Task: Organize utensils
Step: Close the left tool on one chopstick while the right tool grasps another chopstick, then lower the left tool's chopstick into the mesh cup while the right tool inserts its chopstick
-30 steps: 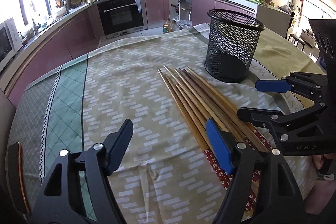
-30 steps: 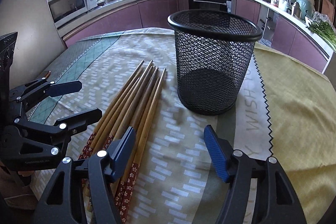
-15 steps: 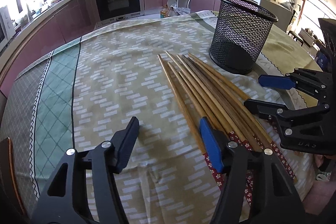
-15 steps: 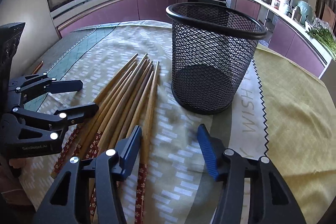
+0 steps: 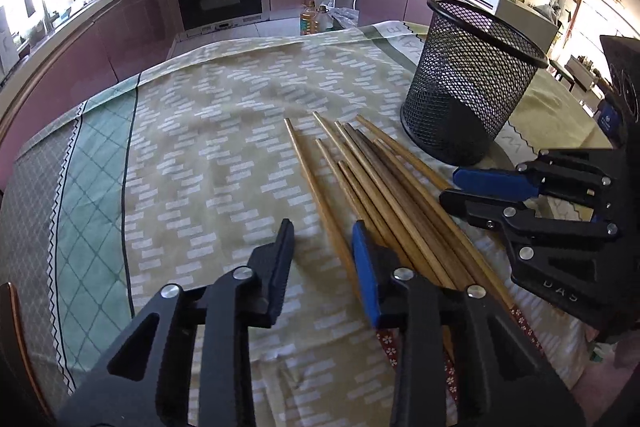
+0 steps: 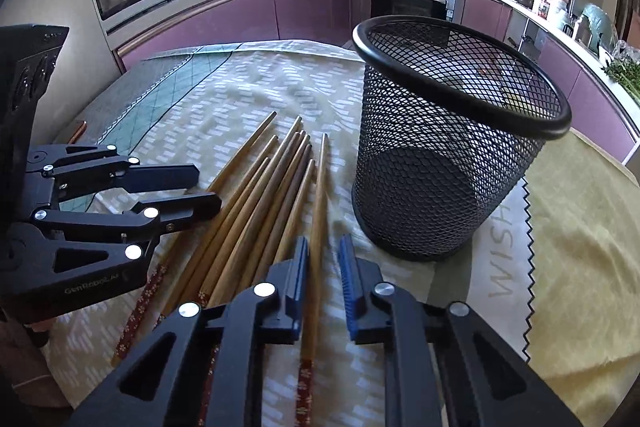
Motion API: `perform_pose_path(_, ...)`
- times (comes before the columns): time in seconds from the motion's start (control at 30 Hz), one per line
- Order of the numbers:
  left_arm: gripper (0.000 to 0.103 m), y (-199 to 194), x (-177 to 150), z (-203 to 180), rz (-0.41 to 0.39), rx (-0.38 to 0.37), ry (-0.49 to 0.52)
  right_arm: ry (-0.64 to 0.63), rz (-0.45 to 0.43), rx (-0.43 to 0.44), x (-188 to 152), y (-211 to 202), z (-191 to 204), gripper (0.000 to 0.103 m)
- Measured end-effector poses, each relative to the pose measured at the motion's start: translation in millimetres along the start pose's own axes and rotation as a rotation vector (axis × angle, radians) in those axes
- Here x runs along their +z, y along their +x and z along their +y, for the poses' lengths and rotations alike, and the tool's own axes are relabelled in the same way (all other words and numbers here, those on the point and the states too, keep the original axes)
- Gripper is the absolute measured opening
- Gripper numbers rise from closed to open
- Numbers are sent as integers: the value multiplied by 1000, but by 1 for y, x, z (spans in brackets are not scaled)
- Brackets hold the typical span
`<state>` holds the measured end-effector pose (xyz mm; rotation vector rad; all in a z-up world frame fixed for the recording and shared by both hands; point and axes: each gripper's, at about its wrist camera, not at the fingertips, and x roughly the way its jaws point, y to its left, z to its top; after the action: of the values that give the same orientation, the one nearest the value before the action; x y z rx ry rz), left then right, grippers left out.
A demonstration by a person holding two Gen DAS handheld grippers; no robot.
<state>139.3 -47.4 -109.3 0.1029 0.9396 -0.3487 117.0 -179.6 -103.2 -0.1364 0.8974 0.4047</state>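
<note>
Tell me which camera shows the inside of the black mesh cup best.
The right wrist view. There the mesh cup stands close and large, its rim tipped toward the lens, so the dark floor shows, with no chopsticks in it. The left wrist view has the cup smaller, off to the right, seen mostly through its wall.

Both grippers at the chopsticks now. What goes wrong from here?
Both jaws have just been closing.
1. Left gripper straddles the outer chopstick, tight against the bundle: neighbours may get pinched or dragged.
2. Right gripper straddles its chopstick near the patterned end; the long tip could sag and knock the mesh cup.
</note>
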Motion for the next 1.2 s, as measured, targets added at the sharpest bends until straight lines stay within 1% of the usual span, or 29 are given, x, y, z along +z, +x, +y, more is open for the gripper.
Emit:
perform_pose_path(0.03, 18, 0, 0, 1, -1, -9, -9, 6, -1, 6, 0, 1, 0, 6)
perform_pose_path(0.07, 14, 0, 0, 1, -3, -15, -17, 18, -3, 13, 0, 0, -2, 6)
perform_pose_path(0.17, 9, -1, -1, 3, -11, -22, -43, 44, -12, 26, -2, -2, -5, 5)
perform_pose_path(0.33, 8, -8, -6, 7, -24, -52, -66, 75, -58, 61, -5, -18, -13, 6)
perform_pose_path(0.53, 8, -36, -6, 8, -80, -88, -52, 73, -140, 129, -7, -50, -17, 6)
perform_pose_path(0.73, 8, -79, 6, 10, -168, -182, -48, 107, -252, 190, -3, -85, -27, 6)
perform_pose_path(0.97, 8, -128, 19, 5, -281, -272, -32, 121, -363, 203, 2, -116, -37, 6)
perform_pose_path(1.07, 8, -144, 28, 3, -335, -289, -26, 120, -407, 201, 9, -125, -41, 6)
perform_pose_path(1.2, 8, -158, 48, -2, -384, -318, -24, 126, -477, 191, 25, -137, -48, 6)
